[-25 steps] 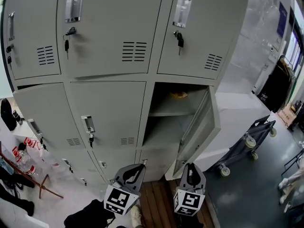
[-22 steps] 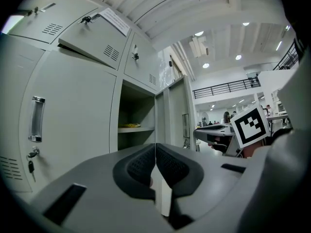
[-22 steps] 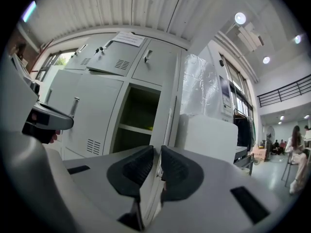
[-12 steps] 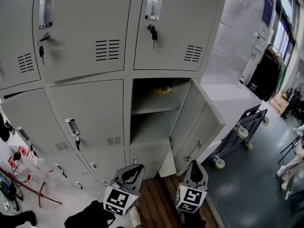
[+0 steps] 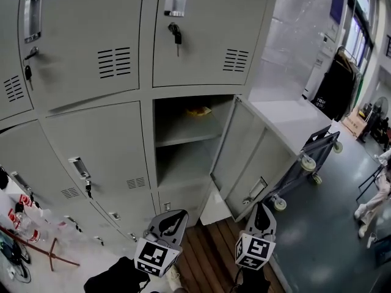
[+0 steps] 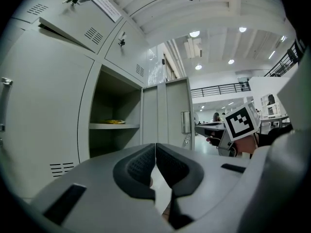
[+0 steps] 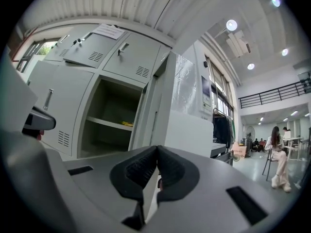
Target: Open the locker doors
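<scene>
Left tool [image 5: 173, 218]: low in the head view, above a strip of wooden floor [image 5: 204, 255]. Jaws fully together, nothing between the pads.

Right tool [image 5: 261, 209]: just to the right of the left one and pointing the same way. Its jaws have just been closing and now meet, with nothing gripped. It sits near the lower corner of the open door and has no hold on it.

Open door [image 5: 247, 157]: lower right locker of the grey locker bank [image 5: 91, 133]. It is swung out to the right, well clear of its frame, with its handle [image 5: 256, 191] facing outward.

Open compartment [image 5: 183, 157]: one shelf [image 5: 183, 130] across it, and a small yellow item [image 5: 198, 110] lying on that shelf towards the back.

Neighbouring door [image 5: 98, 151] to the left: shut, handle fitted. Upper door [image 5: 208, 29] above the open compartment: shut, keys [image 5: 175, 34] hanging from its lock.

Beyond, to the right: a wheeled cart [image 5: 317, 154] on the dark floor, and a dark coat [image 5: 333, 84] hanging further back.
</scene>
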A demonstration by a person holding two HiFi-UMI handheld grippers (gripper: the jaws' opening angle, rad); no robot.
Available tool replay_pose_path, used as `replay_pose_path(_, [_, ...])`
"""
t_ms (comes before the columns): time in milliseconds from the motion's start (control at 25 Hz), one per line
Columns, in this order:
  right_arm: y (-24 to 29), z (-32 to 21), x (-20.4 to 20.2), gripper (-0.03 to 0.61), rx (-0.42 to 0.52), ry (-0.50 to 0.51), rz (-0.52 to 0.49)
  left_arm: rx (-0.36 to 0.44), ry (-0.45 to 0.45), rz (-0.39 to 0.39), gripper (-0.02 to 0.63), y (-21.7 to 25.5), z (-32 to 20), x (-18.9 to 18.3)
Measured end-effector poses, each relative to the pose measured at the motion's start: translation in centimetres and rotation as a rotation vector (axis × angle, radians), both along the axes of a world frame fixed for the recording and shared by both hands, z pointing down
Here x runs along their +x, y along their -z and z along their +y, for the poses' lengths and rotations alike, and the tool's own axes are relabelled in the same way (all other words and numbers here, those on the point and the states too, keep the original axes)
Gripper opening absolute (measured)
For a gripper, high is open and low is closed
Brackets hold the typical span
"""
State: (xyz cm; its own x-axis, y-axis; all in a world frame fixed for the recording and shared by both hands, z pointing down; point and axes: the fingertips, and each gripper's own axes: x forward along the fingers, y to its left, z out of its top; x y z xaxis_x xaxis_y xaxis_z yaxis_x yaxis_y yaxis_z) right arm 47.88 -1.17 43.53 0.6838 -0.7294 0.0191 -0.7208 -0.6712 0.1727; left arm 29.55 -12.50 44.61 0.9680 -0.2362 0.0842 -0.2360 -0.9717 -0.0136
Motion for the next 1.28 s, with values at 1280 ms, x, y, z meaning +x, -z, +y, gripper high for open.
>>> replay_pose_path(1280, [-0.9, 1.1, 8.2, 0.015, 0.011, -0.081, -0.011, -0.039, -0.049, -0.020, 0.025, -1.9, -1.0, 7.8])
